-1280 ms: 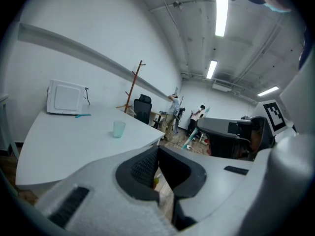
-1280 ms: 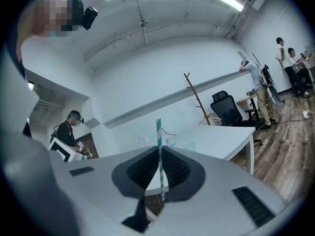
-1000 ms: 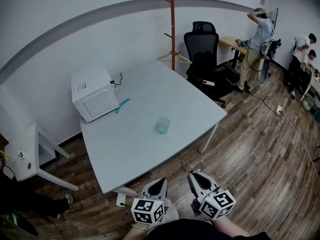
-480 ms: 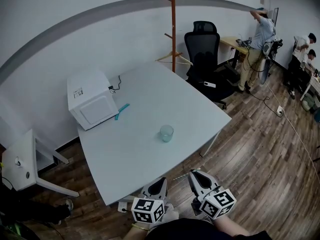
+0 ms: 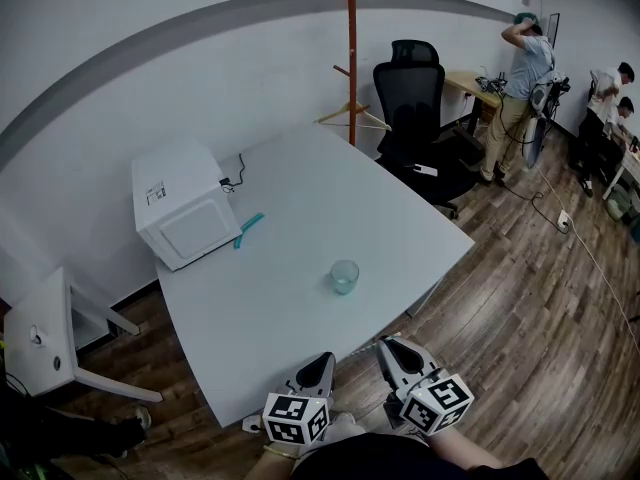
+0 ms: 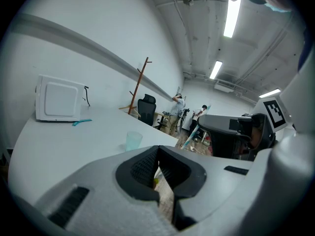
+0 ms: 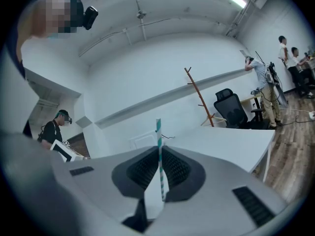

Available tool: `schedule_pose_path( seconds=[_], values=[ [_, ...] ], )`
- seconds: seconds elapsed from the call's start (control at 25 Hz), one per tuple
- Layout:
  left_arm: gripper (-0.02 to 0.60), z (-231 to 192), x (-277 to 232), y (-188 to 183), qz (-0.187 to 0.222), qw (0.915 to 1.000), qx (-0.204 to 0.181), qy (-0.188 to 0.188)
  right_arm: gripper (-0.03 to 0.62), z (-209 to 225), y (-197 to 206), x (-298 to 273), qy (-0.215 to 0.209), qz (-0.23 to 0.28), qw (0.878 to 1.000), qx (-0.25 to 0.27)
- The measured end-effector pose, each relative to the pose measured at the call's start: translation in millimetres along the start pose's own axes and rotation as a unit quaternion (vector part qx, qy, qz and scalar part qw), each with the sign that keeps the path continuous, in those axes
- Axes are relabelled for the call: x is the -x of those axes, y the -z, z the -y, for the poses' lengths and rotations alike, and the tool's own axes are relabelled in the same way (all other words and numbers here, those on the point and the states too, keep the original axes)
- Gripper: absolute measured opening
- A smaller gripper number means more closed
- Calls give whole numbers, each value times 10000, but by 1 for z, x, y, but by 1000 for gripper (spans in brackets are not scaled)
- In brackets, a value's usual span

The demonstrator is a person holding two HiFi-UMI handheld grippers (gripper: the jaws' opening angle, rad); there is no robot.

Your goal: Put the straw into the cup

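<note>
i am counting one cup [image 5: 345,276], one striped straw [image 7: 159,146], one white table [image 5: 300,198] and two grippers. also on the table are one white microwave-like box [image 5: 185,213] and, just beside it, one small teal item [image 5: 248,228] that i cannot identify. behind the table are one black office chair [image 5: 413,98] and one wooden coat stand [image 5: 351,58], and three people [image 5: 525,78] are gathered at the far right of the room.

the left gripper [image 5: 322,360] and the right gripper [image 5: 388,346] are sitting side by side at the bottom of the head view. both are low, close to the body, over the wood floor [image 5: 520,298] just off the table's near edge, and both are aiming toward the table. the left one is tipping slightly downward and the right one is lying about level.

the left gripper's jaws are resting together, and i am seeing nothing held between them. the right gripper's jaws are pinching the straw, which is standing upright between the pads, its teal-and-white end poking above them.

the cup is standing upright on the table toward its near right side, well apart from both grippers and from the straw.
</note>
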State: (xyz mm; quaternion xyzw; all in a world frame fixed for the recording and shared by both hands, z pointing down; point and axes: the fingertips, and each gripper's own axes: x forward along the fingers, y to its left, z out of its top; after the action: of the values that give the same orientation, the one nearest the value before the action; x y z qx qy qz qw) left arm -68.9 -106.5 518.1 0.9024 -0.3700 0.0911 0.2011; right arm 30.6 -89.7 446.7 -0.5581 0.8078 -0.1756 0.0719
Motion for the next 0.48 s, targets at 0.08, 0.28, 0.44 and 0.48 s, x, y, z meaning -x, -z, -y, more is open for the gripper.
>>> schedule_pose_path(
  seconds=[0.08, 0.28, 0.44, 0.48],
  values=[
    [19, -6, -4, -2, -6, 10000, -1, 1, 41, 2, 0, -7, 7, -2, 10000, 8],
    [20, -23, -10, -6, -17, 10000, 6, -20, 40, 5, 1, -26, 16, 1, 10000, 14],
    [19, -35, -14, -9, -34, 10000, 11, -28, 40, 7, -1, -42, 13, 5, 10000, 18],
    [20, -38, -15, -10, -45, 10000, 8, -26, 40, 6, -2, -46, 9, 16, 10000, 23]
  ],
)
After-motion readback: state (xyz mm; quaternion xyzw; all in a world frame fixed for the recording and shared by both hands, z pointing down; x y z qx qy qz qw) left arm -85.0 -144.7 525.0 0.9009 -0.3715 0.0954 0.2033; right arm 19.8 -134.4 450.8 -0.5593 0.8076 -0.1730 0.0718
